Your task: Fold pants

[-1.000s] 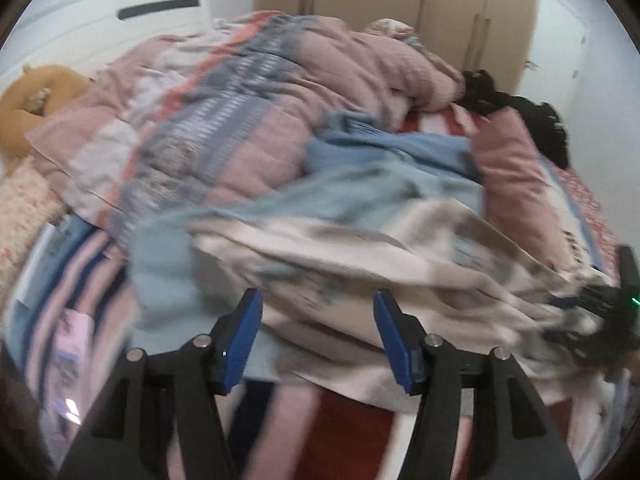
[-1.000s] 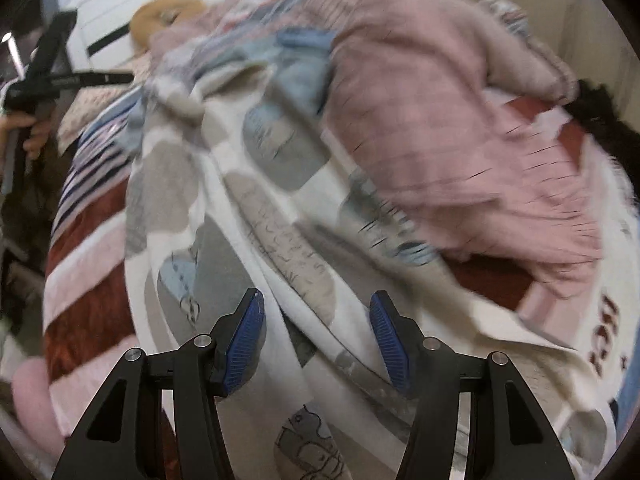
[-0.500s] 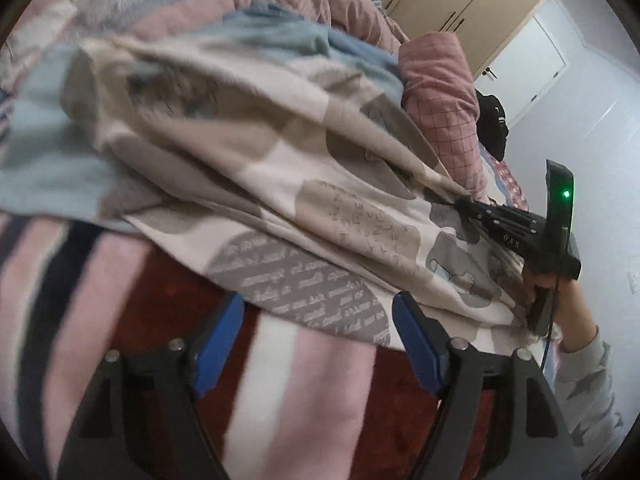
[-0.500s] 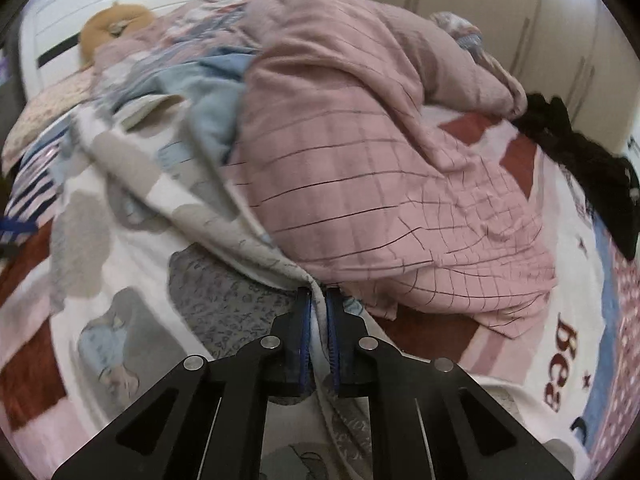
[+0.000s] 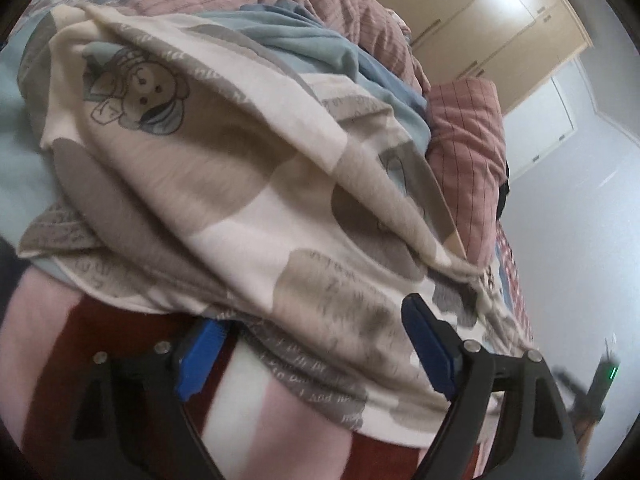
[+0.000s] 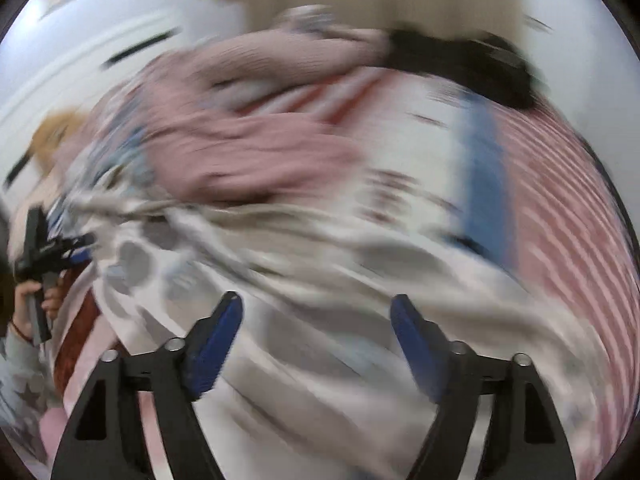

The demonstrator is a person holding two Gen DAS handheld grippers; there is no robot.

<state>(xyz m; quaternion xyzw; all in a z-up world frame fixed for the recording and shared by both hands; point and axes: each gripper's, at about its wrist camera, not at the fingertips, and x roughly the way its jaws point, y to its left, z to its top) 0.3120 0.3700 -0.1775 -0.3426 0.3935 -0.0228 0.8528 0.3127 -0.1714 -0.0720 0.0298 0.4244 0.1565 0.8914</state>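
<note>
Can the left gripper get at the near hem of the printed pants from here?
Probably yes: the left gripper is opening, its fingers either side of the hem of the printed pants, nothing between them.

left wrist view: looks forward and downward along its own two fingers, very close over the pants (image 5: 256,200), whose cream fabric with grey patches fills most of the frame; wardrobe (image 5: 492,20) and wall lie at the upper right. right wrist view: from the other end of the bed, facing down across the pants (image 6: 320,280) toward the pink quilt (image 6: 248,148) (heavily blurred). shared ground: the pants and the quilt; each view also catches the opposite gripper at its edge.
</note>
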